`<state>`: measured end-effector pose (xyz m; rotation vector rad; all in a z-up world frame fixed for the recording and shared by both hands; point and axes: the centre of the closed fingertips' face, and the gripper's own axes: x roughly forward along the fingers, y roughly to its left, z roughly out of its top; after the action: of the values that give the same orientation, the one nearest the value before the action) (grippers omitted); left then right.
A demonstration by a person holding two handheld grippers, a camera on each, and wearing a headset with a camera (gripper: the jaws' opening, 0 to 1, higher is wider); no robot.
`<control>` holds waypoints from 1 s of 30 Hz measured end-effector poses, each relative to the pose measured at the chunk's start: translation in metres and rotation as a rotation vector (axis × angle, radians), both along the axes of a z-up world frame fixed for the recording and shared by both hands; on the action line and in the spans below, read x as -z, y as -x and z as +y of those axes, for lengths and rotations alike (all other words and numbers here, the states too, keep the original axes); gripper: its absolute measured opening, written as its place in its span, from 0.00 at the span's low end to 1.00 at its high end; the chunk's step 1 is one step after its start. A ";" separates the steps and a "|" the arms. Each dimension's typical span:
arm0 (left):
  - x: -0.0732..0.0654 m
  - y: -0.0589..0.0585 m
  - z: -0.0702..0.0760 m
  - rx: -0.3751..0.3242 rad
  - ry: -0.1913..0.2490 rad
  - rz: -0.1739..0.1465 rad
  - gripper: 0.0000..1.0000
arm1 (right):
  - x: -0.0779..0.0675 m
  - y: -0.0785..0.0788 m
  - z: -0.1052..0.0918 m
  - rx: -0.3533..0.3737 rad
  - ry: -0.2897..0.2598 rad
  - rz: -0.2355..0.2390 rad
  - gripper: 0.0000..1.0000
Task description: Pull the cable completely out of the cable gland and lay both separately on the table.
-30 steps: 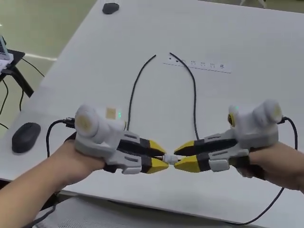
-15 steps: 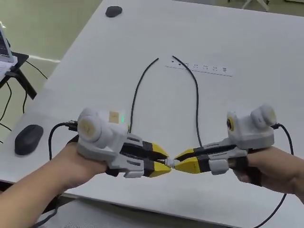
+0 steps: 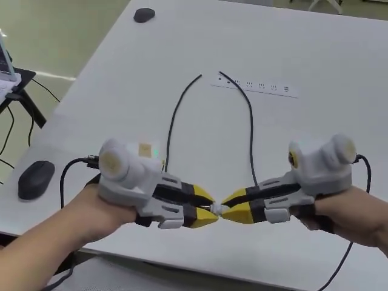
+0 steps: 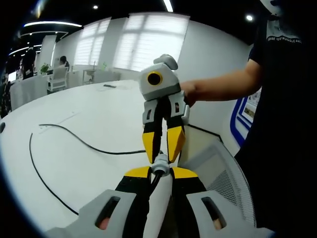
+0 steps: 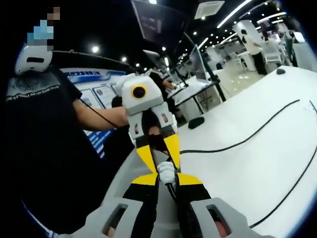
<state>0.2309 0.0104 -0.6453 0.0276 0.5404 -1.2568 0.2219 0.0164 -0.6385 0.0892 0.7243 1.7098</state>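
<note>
White and stubby, the cable gland [image 3: 217, 209] hangs in the air above the near edge of the desk [image 3: 303, 48], caught between the two yellow tips that meet nose to nose. The left claw [image 3: 211, 211] comes at it from the person's left and the right claw [image 3: 225, 207] from the right. The gland's long axis therefore runs side to side, in line with both. Each claw is pinched nearly closed. In the left gripper view the black cable [image 3: 173, 127] runs down between that claw's own jaws with the gland just past their tips, so I judge the left to be biting the cable. In the right gripper view the gland nestles at that claw's own tips, so the right most likely has the gland's body, though the contact is too small to settle. From the gland, two runs of cable trail away over the desk, their free ends lying near each other on the far side. The pull should go straight apart along that side-to-side line, with either hand equally near.
</note>
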 end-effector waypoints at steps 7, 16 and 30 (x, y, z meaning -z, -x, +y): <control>0.003 0.000 0.000 -0.025 0.025 0.053 0.15 | 0.004 0.002 0.000 -0.023 0.027 -0.279 0.08; 0.004 -0.002 0.000 -0.057 0.073 0.101 0.15 | 0.008 -0.002 -0.003 0.023 0.083 -0.630 0.08; 0.009 0.001 -0.002 -0.061 0.059 0.121 0.15 | 0.017 0.000 -0.003 0.013 0.135 -0.739 0.09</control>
<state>0.2296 0.0080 -0.6541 -0.1143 0.6040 -1.2197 0.2215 0.0132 -0.6551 -0.6016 0.2762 1.5176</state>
